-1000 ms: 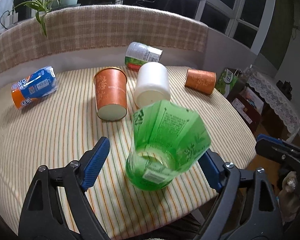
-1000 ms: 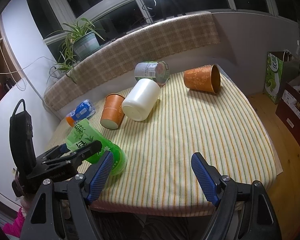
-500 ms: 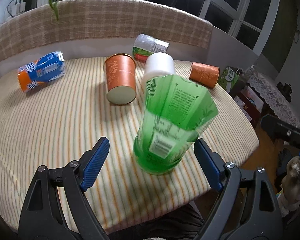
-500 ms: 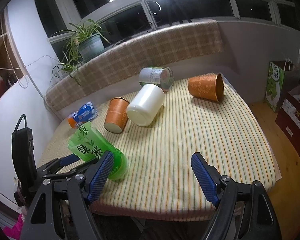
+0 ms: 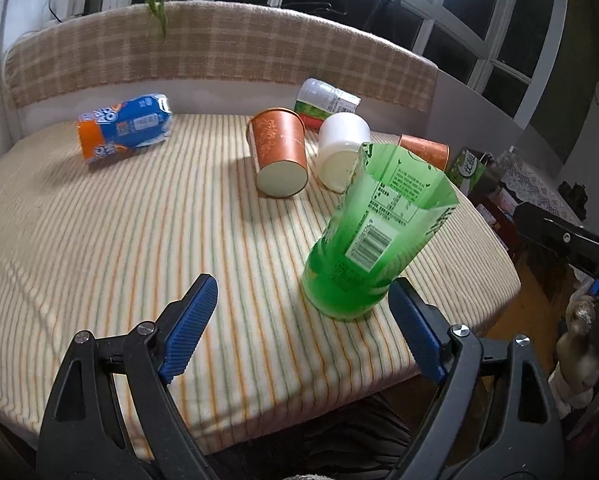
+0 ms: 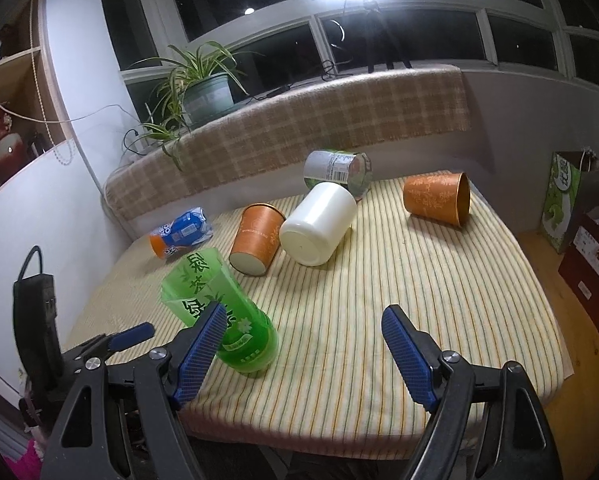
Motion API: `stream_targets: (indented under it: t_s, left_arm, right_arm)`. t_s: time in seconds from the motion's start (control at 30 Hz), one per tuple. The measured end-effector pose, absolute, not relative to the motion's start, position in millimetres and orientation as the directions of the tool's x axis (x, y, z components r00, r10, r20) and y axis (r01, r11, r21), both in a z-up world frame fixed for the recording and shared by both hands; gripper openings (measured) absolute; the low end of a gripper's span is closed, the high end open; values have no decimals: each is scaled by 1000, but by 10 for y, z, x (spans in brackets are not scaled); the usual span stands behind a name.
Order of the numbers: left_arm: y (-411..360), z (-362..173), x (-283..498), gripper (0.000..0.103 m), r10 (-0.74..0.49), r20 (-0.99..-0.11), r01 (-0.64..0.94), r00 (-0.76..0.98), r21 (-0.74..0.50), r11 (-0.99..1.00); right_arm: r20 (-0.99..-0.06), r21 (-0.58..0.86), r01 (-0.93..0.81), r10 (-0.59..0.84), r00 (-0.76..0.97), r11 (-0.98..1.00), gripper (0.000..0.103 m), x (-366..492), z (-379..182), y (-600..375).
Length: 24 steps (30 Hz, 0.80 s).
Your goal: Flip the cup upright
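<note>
Both tongs are spread wide, gripping nothing: left gripper [image 5: 301,320], right gripper [image 6: 303,344]. Striped table [image 6: 379,300] has plenty of bare cloth on its right half. Green cup [image 5: 373,236] stands base-down, leaning a bit, near the front edge. White cup [image 6: 319,228] and orange cup [image 6: 257,238] lie tipped over mid-table, touching.

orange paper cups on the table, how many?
2, both on their sides. One orange paper cup lies mid-table beside the white plastic cup, base toward the cameras. The other orange patterned cup lies near the far right corner. None appear hidden.
</note>
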State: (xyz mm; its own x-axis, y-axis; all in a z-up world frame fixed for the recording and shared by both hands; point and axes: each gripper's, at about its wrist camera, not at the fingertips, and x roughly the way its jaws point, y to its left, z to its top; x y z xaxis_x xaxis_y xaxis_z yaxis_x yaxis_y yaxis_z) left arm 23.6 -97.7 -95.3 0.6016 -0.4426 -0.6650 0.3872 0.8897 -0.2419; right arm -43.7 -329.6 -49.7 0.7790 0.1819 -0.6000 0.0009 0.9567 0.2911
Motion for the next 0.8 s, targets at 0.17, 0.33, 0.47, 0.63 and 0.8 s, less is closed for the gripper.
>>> stream_targets:
  t_s: [0.17,0.33,0.47,0.63,0.8]
  left_arm:
    - [-803,-755,78,90,-388,-601,336,699,-203,920]
    - [-660,-482,-74,94,-316,-498,278,808,-151,949]
    - [-558,-316,-149,103,-270,-419,231,867,-143,962]
    - [-511,-217,-176,103,-241,-392,205,888,-133,970]
    - [-515,-189,-220,103,-225,-384,192,896,-123,974]
  right_arm:
    - [-564,247,8,137,814,969,85,-495,-434,-3233]
    - [-488,144,25,49,871,989,96,-583,-315,-3082]
    - [-426,90,28,13,905,996,103,-650,-224,-2977]
    - [-380,82,36,-2,925,996,103,-678,-154,-2922]
    - [-379,96,30,9,925,995,103,-643,-168,-2937]
